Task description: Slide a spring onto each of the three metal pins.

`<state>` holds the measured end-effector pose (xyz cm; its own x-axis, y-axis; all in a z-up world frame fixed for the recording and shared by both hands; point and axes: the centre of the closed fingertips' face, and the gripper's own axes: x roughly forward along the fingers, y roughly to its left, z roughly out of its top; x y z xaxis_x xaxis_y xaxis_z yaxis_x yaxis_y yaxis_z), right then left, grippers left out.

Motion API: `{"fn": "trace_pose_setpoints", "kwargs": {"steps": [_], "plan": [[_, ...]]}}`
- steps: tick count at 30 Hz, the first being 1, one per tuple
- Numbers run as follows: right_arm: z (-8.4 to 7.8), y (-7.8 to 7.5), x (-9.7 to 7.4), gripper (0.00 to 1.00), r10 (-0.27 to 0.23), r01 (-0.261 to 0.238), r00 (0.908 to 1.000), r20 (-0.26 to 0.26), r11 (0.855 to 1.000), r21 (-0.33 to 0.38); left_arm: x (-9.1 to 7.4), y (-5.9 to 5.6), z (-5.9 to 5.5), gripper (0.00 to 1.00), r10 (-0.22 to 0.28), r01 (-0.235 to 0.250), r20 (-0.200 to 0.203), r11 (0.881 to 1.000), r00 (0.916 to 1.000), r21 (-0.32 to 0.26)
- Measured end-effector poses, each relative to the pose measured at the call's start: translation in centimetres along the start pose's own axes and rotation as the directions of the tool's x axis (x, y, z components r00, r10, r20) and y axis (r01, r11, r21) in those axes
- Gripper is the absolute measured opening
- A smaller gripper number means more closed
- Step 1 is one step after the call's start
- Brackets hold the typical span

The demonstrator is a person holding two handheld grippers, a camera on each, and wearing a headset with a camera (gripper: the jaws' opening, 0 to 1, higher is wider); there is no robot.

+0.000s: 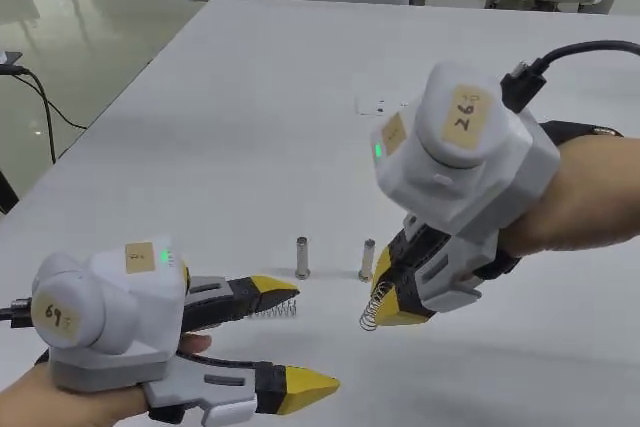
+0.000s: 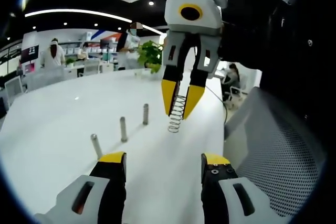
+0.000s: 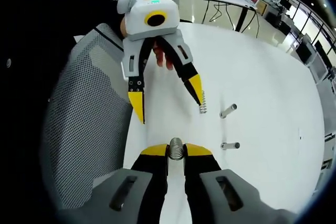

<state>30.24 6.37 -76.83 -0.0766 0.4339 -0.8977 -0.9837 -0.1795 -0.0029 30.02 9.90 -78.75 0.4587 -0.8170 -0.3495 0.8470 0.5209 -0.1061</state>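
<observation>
All three pins (image 2: 123,128) are bare — right tool (image 2: 177,109) pinches one spring (image 2: 175,124), left tool (image 2: 163,158) wide open.

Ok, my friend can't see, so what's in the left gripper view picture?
The right claw pinches a spring over a white table, near three metal pins standing bare in a row. The left claw is open at the bottom of the picture.

Left gripper (image 1: 303,339) and right gripper (image 1: 396,304) are yellow-tipped, spring (image 1: 371,316) silver, table (image 1: 250,127) white.
</observation>
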Motion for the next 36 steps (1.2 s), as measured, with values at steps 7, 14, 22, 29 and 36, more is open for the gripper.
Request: {"fn": "trace_pose_setpoints", "kwargs": {"steps": [7, 14, 22, 29, 36], "plan": [[-0.6, -1.2, -0.4, 0.08, -0.021, 0.021, 0.9998, -0.006, 1.0, 0.017, -0.6, 0.3, -0.4, 0.57, 0.023, -0.022, 0.007, 1.0, 0.9997, -0.021], [-0.8, -2.4, -1.0, 0.08, -0.036, 0.036, 0.9993, -0.012, 0.999, 0.026, -0.8, 0.4, -0.8, 0.61, 0.04, -0.04, 0.006, 0.999, 0.9992, -0.035], [-1.1, -4.5, -1.6, 0.08, -0.068, 0.069, 0.9973, -0.029, 0.997, 0.039, -0.7, 0.3, -0.6, 0.62, 0.046, -0.045, 0.015, 0.998, 0.9988, -0.041], [-1.4, -6.4, -1.7, 0.08, -0.099, 0.102, 0.9932, -0.06, 0.994, 0.038, -0.8, 0.0, -0.8, 0.62, 0.046, -0.046, 0.015, 0.998, 0.9988, -0.046], [-1.2, -7.9, -1.3, 0.08, -0.119, 0.122, 0.9898, -0.078, 0.992, 0.034, -0.6, -0.2, -0.8, 0.62, 0.043, -0.042, 0.014, 0.998, 0.999, -0.045]]}}
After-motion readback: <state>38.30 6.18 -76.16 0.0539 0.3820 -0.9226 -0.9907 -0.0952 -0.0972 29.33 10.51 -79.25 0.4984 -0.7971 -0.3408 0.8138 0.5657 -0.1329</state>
